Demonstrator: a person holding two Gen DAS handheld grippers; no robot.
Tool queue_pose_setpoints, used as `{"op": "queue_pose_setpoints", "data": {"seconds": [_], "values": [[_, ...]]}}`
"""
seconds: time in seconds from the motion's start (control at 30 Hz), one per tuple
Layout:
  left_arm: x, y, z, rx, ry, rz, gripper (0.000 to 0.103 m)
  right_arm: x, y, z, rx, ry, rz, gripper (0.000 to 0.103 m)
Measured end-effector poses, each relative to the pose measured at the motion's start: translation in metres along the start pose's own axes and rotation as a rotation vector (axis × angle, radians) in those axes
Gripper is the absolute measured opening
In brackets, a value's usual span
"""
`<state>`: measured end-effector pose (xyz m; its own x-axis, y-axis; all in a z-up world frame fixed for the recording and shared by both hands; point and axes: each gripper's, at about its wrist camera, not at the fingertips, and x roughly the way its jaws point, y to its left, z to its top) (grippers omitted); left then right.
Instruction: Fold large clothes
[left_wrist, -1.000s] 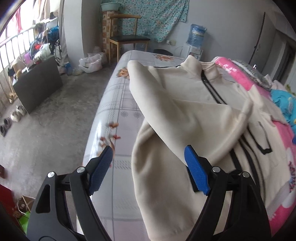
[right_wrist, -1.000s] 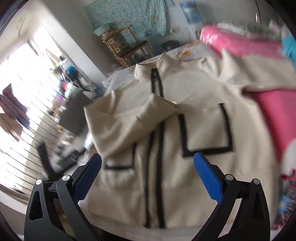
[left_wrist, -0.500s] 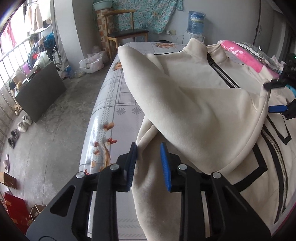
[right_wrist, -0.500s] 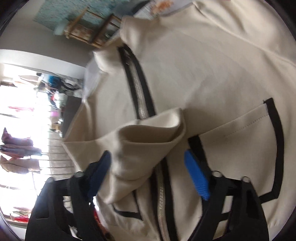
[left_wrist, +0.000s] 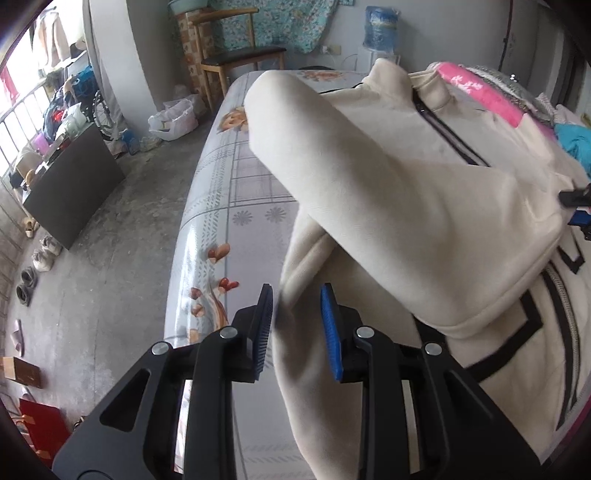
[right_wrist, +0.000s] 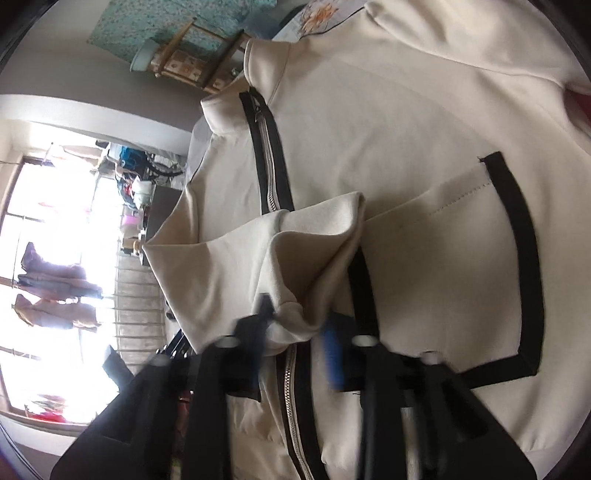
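Note:
A cream jacket (left_wrist: 406, 192) with black trim and a front zipper (right_wrist: 271, 173) lies on the bed (left_wrist: 236, 206). Its sleeve is folded across the front. My left gripper (left_wrist: 295, 325) is closed down on the jacket's left side edge, with cloth between the blue pads. My right gripper (right_wrist: 295, 343) is closed on the sleeve cuff (right_wrist: 317, 236) above the zipper; it also shows at the right edge of the left wrist view (left_wrist: 576, 206).
The bed's edge drops to a concrete floor (left_wrist: 110, 258) on the left. A wooden chair (left_wrist: 236, 59), a dark box (left_wrist: 74, 184), shoes (left_wrist: 40, 254) and a plastic bag (left_wrist: 173, 118) stand on the floor. Pink bedding (left_wrist: 487, 96) lies at the far right.
My right gripper has closed from wide open onto the sleeve cuff. My left gripper has stayed closed on the jacket's side edge and lifted it slightly.

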<state>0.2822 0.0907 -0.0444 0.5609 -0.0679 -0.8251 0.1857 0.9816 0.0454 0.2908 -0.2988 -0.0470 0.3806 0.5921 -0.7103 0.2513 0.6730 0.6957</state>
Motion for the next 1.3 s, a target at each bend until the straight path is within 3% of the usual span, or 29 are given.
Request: {"op": "queue_pose_setpoints", "data": {"seconds": [0.03,0.17,0.27,0.4,0.43,0.5,0.57,0.63,0.77,0.87,0.97,1.13,1.23,1.3], "values": [[0.001,0.001,0.0,-0.002,-0.003,0.003,0.027,-0.002,0.001,0.002,0.005,-0.004,0.016,0.055],[0.002,0.002,-0.001,-0.018,-0.019,0.006,0.027,-0.009,-0.002,0.008,0.055,-0.017,0.06,0.065],[0.001,0.001,-0.002,-0.028,-0.029,0.01,0.027,-0.002,-0.011,0.012,0.133,0.003,0.042,0.065],[0.002,0.0,-0.002,-0.037,-0.042,0.008,0.026,0.013,-0.015,0.007,0.136,0.05,-0.037,0.065],[0.002,0.001,-0.002,-0.04,-0.047,0.005,0.026,0.015,-0.016,0.005,0.126,0.054,-0.058,0.063],[0.001,0.002,-0.003,-0.048,-0.052,0.0,0.026,0.016,-0.01,0.003,0.069,0.043,-0.124,0.048],[0.0,0.003,-0.004,-0.053,-0.057,-0.008,0.026,0.014,-0.003,0.0,0.028,0.057,-0.146,0.019],[0.0,0.005,-0.006,-0.058,-0.064,-0.021,0.026,0.005,0.006,0.001,0.001,0.042,-0.133,0.009],[-0.002,0.008,-0.008,-0.05,-0.073,-0.043,0.028,-0.034,0.064,0.02,-0.094,-0.068,0.008,0.006],[-0.003,0.004,-0.009,-0.024,-0.073,-0.045,0.034,-0.063,0.142,0.042,-0.228,-0.207,0.076,0.006],[-0.002,0.002,-0.009,-0.016,-0.072,-0.027,0.035,-0.059,0.2,0.06,-0.287,-0.258,0.129,0.006],[0.001,0.002,-0.004,-0.039,-0.071,0.012,0.037,0.007,0.331,0.062,-0.409,-0.105,0.271,0.006],[0.002,0.002,-0.001,-0.055,-0.066,0.031,0.038,-0.007,0.391,0.05,-0.515,-0.1,0.421,0.006],[0.002,0.002,0.0,-0.061,-0.067,0.042,0.038,-0.03,0.404,0.049,-0.567,-0.135,0.49,0.006]]}}
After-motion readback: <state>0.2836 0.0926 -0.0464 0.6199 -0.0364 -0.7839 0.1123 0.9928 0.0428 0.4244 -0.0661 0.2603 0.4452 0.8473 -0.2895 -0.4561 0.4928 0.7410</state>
